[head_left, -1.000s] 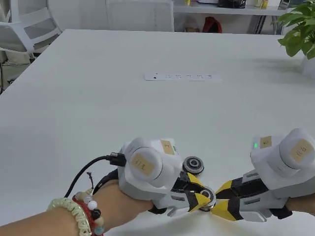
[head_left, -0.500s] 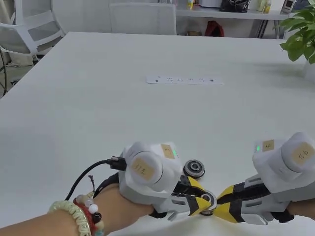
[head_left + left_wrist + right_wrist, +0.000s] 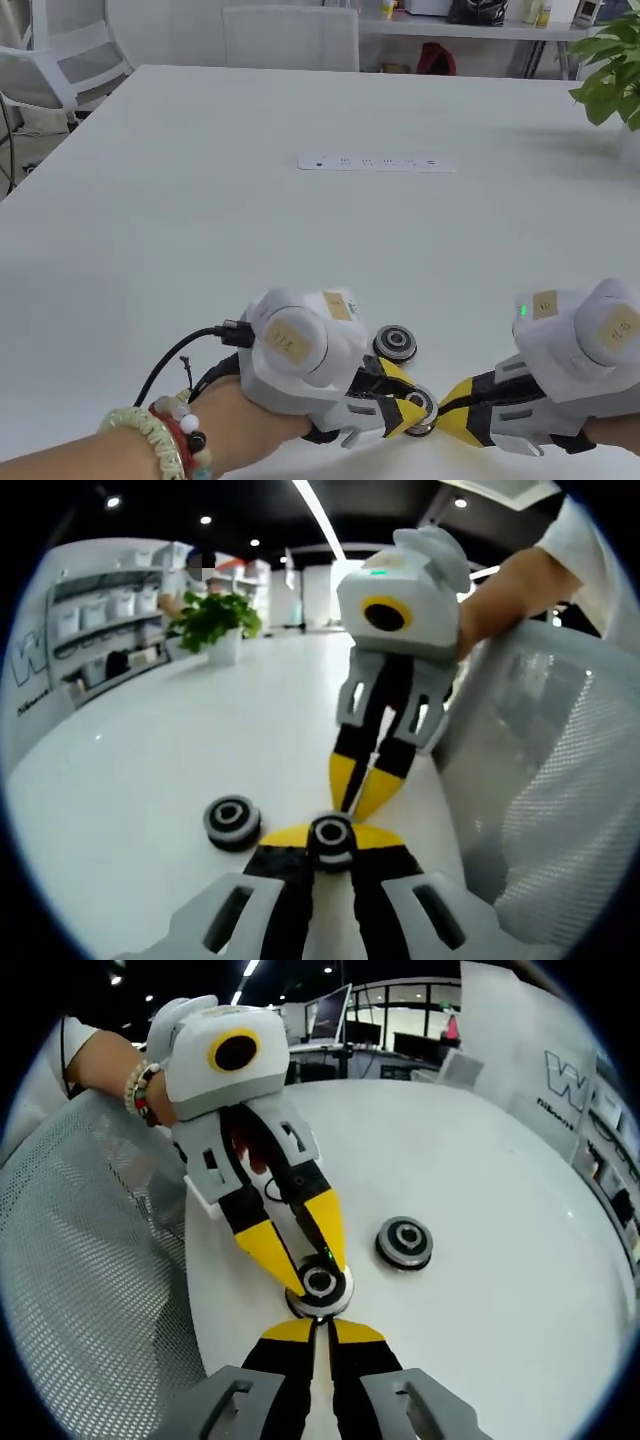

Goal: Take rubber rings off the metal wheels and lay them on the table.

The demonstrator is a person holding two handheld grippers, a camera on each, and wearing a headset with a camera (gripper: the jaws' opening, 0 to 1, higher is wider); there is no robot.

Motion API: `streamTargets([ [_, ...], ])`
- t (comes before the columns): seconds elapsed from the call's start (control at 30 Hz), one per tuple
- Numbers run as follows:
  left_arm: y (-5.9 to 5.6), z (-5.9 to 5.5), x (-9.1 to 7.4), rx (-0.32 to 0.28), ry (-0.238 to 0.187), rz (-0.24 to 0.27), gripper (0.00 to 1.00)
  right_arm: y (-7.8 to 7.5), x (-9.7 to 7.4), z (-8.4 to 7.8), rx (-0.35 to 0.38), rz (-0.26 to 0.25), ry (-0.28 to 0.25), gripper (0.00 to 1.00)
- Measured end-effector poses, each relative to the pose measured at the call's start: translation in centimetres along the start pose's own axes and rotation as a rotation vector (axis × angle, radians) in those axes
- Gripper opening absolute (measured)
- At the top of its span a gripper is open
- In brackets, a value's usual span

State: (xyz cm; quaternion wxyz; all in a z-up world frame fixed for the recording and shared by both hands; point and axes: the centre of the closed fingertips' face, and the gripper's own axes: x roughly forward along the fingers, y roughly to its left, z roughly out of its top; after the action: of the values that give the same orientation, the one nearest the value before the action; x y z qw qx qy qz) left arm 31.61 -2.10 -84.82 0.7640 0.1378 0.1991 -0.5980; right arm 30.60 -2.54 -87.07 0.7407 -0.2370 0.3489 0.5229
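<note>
Rubber ring (image 3: 320, 1299) under removal sits on the rim of a small metal wheel (image 3: 421, 404), which is held just above the near edge of the table (image 3: 300, 250), between the two grippers.

The left gripper (image 3: 410, 412) has its yellow-tipped jaws closed on this wheel from either side. In the left gripper view the wheel stands between the jaw tips with its hub facing the camera. This grip probably serves to fix the wheel so that a pull on the ring does not carry the wheel along.

The right gripper (image 3: 447, 418) meets it head-on from the opposite side. Its jaws are drawn together to a narrow point, with the tips touching the wheel's rim where the ring lies. The frames do not settle whether rubber is actually pinched between them. The opposed, tip-to-tip arrangement suits peeling: one tool anchors, the other works the edge.

A second wheel (image 3: 396, 342), with its dark ring in place, lies flat on the table just beyond the left gripper, near enough to be taken up next. No loose ring can be seen on the table, so the task appears to be at an early stage.

Farther out, a white power strip (image 3: 375, 162) lies mid-table, well apart from the work.
</note>
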Motion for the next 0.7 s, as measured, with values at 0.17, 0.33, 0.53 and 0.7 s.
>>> streamTargets([
  [0.17, 0.0, 0.0, 0.0, 0.000, -0.002, 0.005, 0.14, -0.3, 0.0, -0.1, 0.119, 0.001, 0.012, 0.00],
  [0.33, 0.1, 0.0, 0.0, -0.001, -0.007, 0.008, 0.14, -0.6, -0.1, -0.2, 0.252, 0.022, -0.004, 0.00],
  [0.53, 0.0, 0.0, 0.0, 0.007, -0.008, 0.007, 0.14, -0.9, -0.3, -0.4, 0.363, 0.023, -0.008, 0.00],
  [0.7, 0.0, 0.0, 0.0, 0.009, -0.006, 0.008, 0.14, -1.1, -0.5, -0.3, 0.431, 0.034, -0.028, 0.00],
])
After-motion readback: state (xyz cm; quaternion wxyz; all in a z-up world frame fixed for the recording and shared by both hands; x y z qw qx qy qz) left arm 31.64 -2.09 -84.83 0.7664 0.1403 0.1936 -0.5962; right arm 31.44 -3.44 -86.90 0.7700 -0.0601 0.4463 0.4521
